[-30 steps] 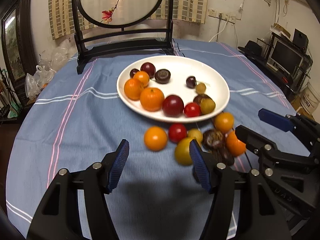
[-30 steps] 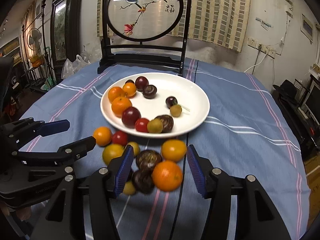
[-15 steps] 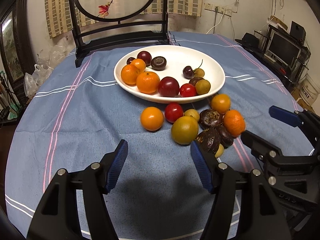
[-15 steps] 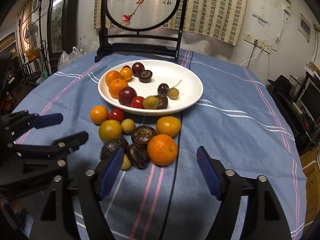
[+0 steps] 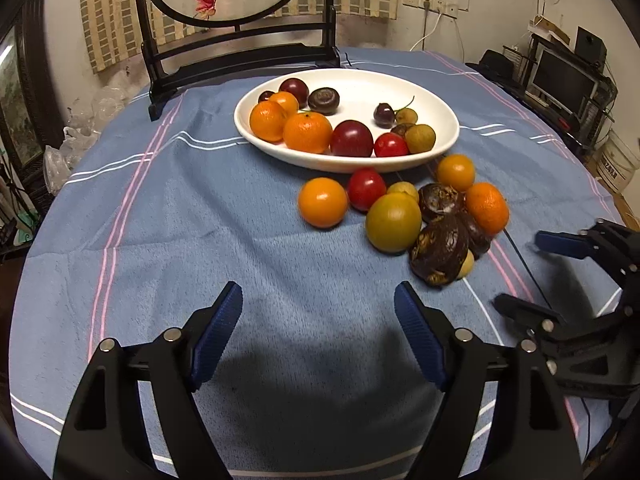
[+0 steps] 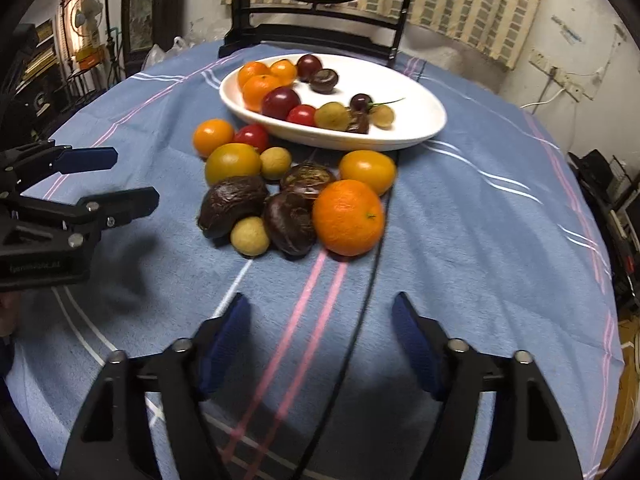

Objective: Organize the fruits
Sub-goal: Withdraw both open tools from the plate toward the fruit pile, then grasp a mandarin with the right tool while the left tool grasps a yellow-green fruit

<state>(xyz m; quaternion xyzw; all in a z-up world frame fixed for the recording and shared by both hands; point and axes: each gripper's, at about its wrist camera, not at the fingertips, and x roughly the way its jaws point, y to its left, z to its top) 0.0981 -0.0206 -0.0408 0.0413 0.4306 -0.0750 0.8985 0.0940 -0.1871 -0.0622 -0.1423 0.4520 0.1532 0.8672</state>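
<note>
A white plate (image 5: 436, 92) (image 6: 424, 120) on the blue tablecloth holds several fruits: oranges, dark plums, a red tomato, a cherry, longans. In front of it lies a loose cluster on the cloth: an orange (image 5: 322, 202) (image 6: 213, 137), a red tomato (image 5: 365, 189), a yellow-green fruit (image 5: 393, 222) (image 6: 232, 163), dark passion fruits (image 5: 439, 255) (image 6: 232, 204), a mandarin (image 6: 347, 217) (image 5: 487, 207) and small longans (image 6: 250, 236). My left gripper (image 5: 318, 330) is open and empty, well short of the cluster. My right gripper (image 6: 320, 332) is open and empty, short of the mandarin.
A dark wooden stand with a round painted screen (image 5: 240, 40) rises at the table's far edge behind the plate. Each gripper shows in the other's view, the right gripper (image 5: 560, 276) at the right and the left gripper (image 6: 80, 184) at the left. Shelves and a monitor (image 5: 560, 80) stand beyond the table.
Both grippers have pulled back from the fruit cluster toward the near side of the table and sunk lower. Both stay open and empty. The fruits have not moved.
</note>
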